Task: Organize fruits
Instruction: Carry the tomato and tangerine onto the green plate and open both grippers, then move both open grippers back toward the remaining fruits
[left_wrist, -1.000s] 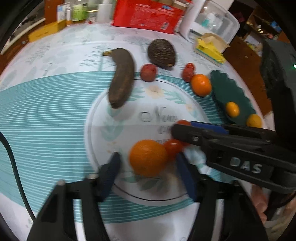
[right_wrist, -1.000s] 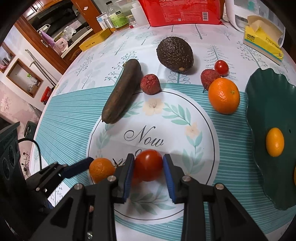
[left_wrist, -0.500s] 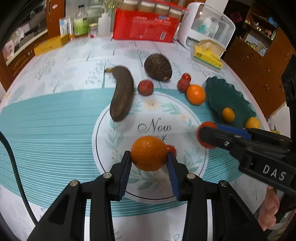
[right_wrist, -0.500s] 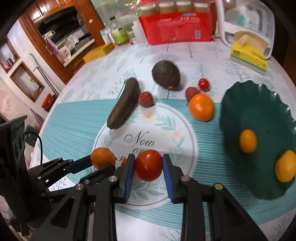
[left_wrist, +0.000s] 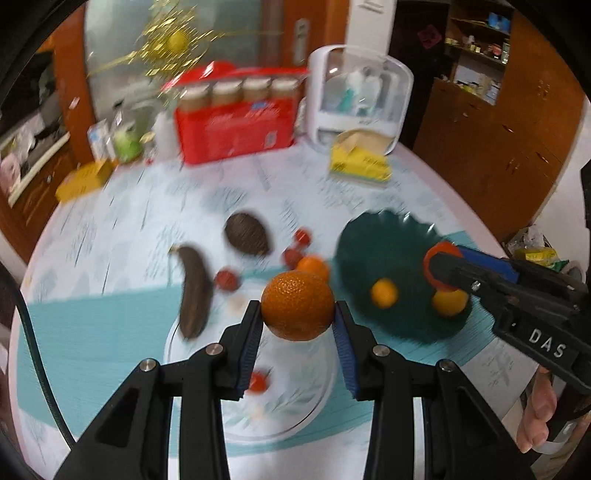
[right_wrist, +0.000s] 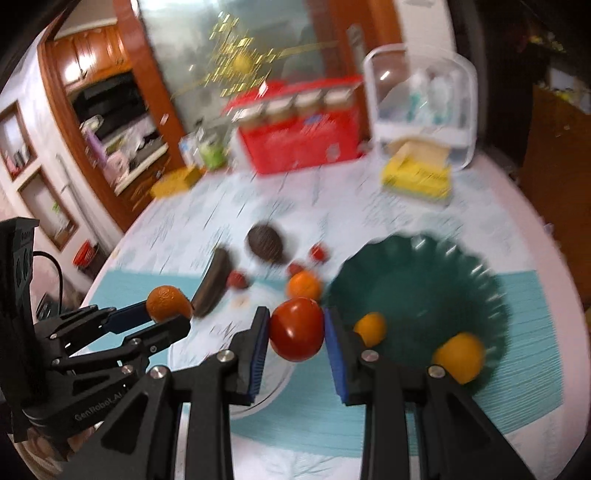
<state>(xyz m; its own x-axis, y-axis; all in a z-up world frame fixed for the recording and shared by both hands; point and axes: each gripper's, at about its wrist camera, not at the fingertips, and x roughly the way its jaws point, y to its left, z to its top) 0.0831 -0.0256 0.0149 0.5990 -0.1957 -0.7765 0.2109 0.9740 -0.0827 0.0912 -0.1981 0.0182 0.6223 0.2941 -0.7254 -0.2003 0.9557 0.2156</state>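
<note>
Left wrist view: left claw (left_wrist: 298, 312) clamped on an orange (left_wrist: 297, 305), raised above the tabletop (left_wrist: 122, 206) beside the green plate (left_wrist: 354, 254).
Right wrist view: right claw (right_wrist: 295, 328) narrowed around a red tomato (right_wrist: 296, 329), pads pressing both sides, at the green plate's near rim. Reads "DAS" on the right claw's body; "GenRobot_AI" on the left's.

Both wrist views angled down over table (left_wrist: 110, 229), sharing green plate (right_wrist: 424, 280).

Round table (left_wrist: 258, 184) in patterned cloth, green plate (left_wrist: 369, 240), banana (left_wrist: 194, 291), avocado (left_wrist: 245, 233), red box (left_wrist: 236, 129)
</note>
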